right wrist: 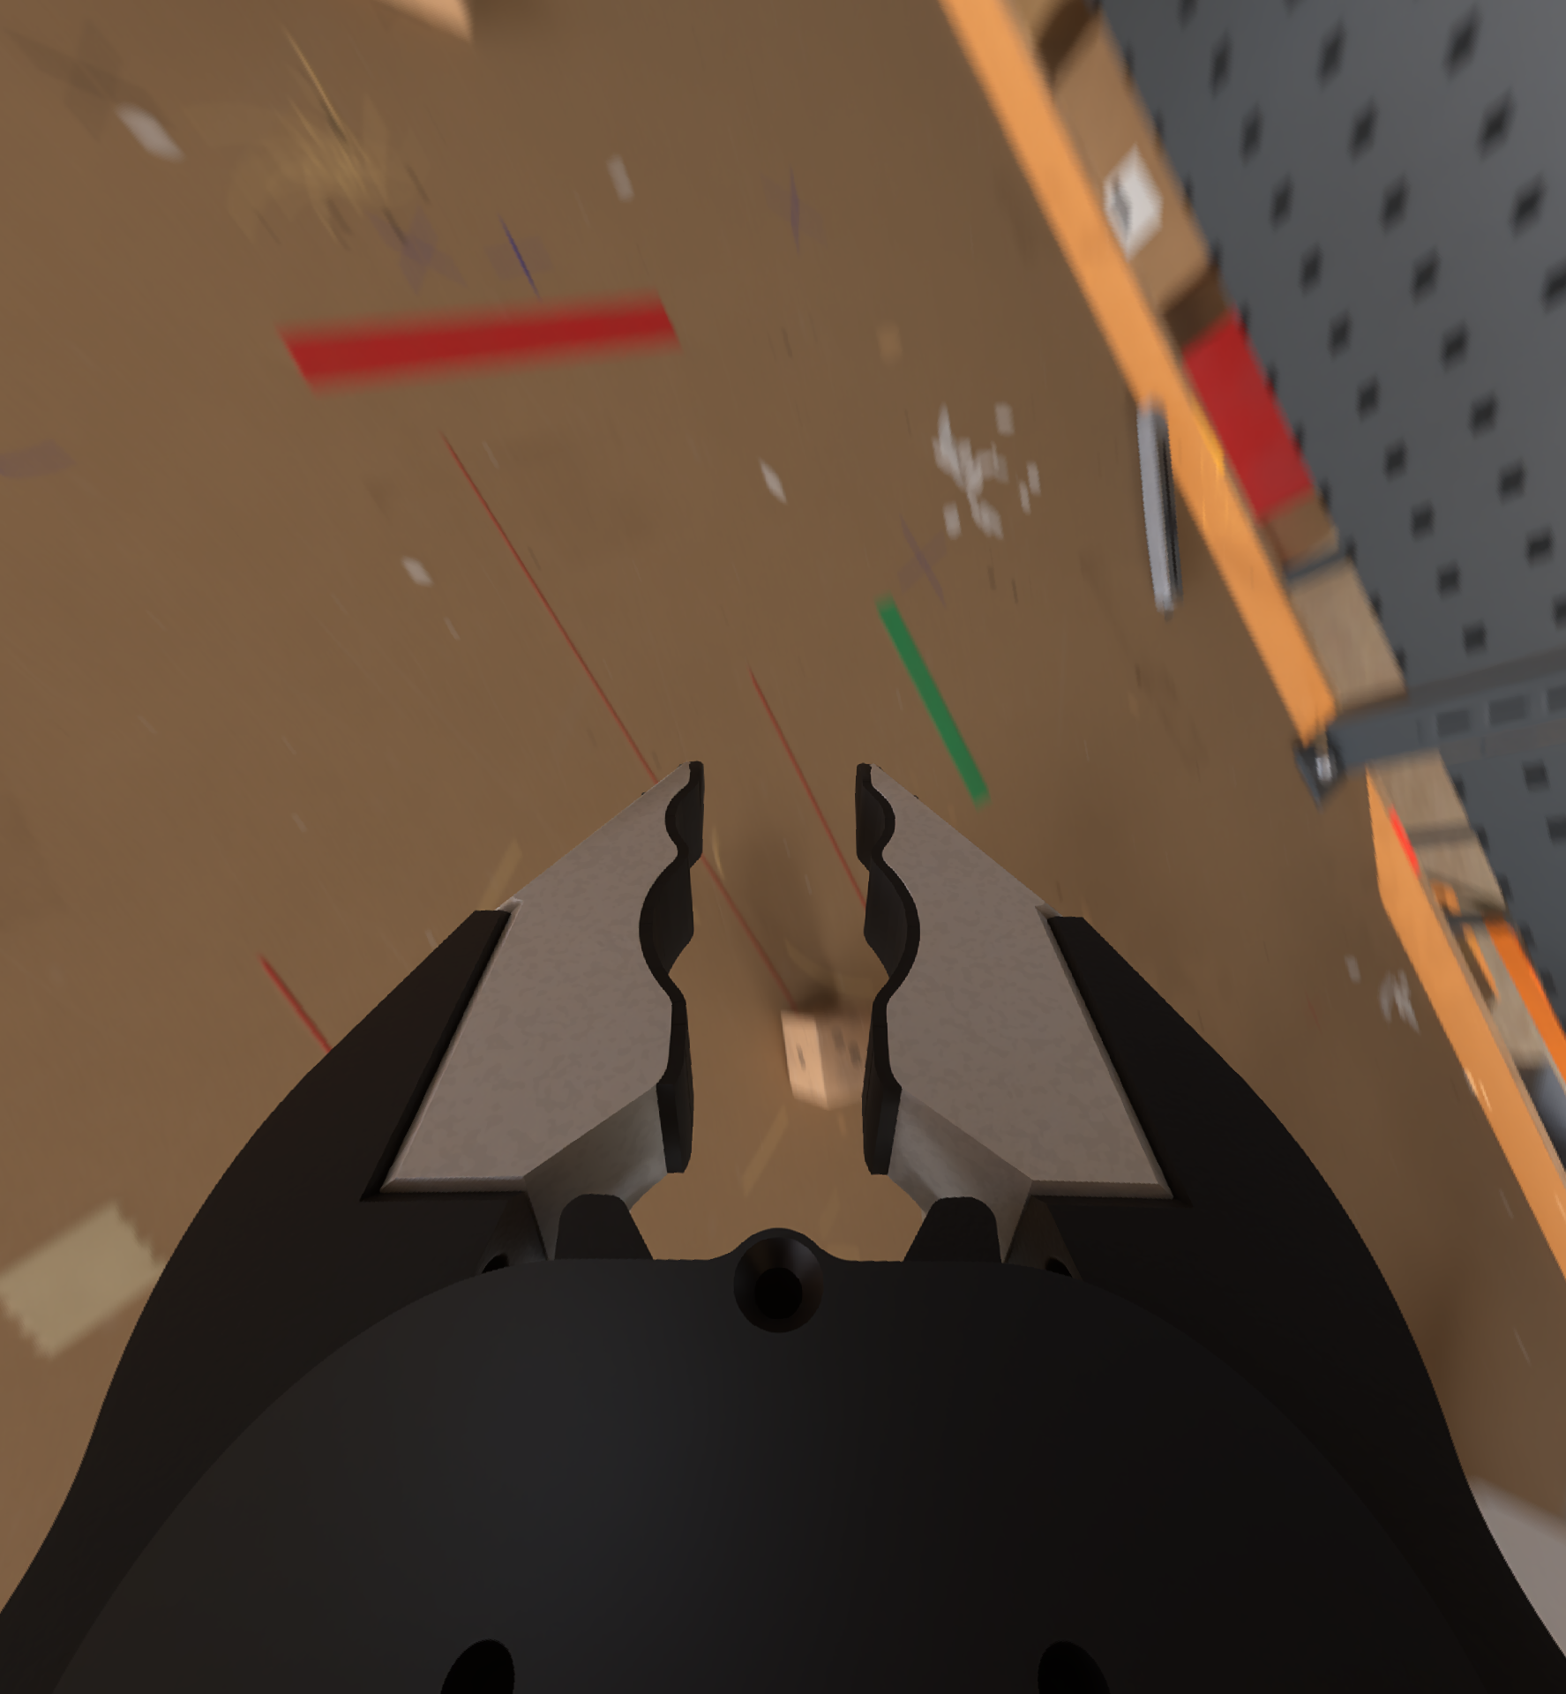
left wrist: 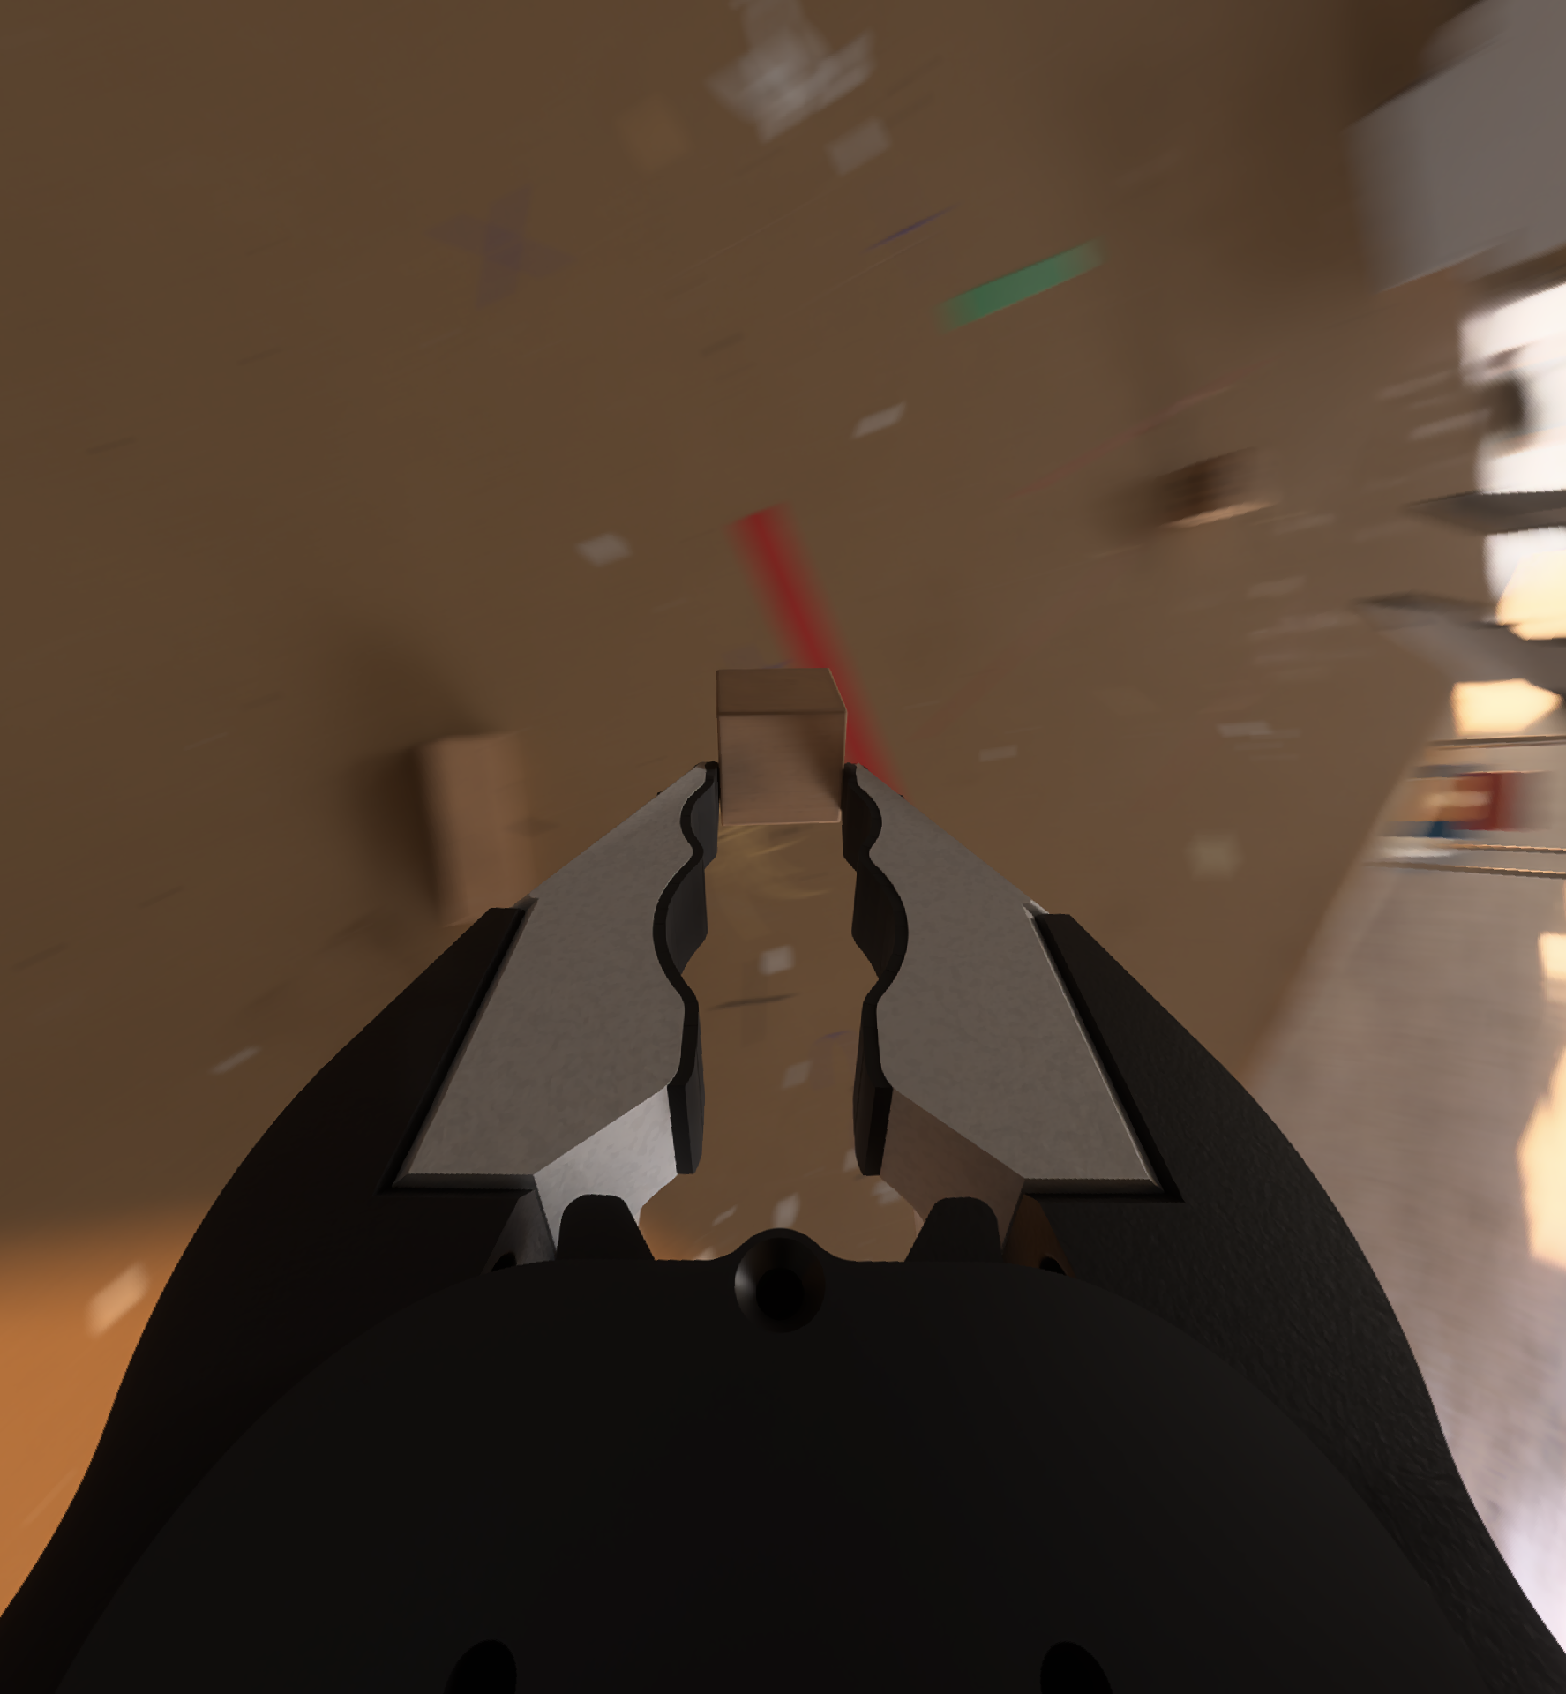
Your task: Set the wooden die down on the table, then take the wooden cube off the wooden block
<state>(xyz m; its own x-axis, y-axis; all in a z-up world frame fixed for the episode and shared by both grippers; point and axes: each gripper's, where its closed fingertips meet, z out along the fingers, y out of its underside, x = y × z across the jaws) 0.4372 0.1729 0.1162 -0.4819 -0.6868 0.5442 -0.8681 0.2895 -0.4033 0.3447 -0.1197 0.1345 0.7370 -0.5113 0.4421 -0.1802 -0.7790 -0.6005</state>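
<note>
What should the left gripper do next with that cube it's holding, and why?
Probably lower it toward the table and open. The left gripper is shut on the wooden cube, held clear of the wooden block, while the wooden die already sits on the table.

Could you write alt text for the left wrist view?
The left gripper pinches a plain wooden cube between its fingertips above a brown table. A blurred wooden block stands to the left, with red tape beyond.

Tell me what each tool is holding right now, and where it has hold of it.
The left tool pinches a plain wooden cube at its fingertips, by two opposite side faces. The right tool is open and holds nothing; the wooden die lies on the table below it.
</note>
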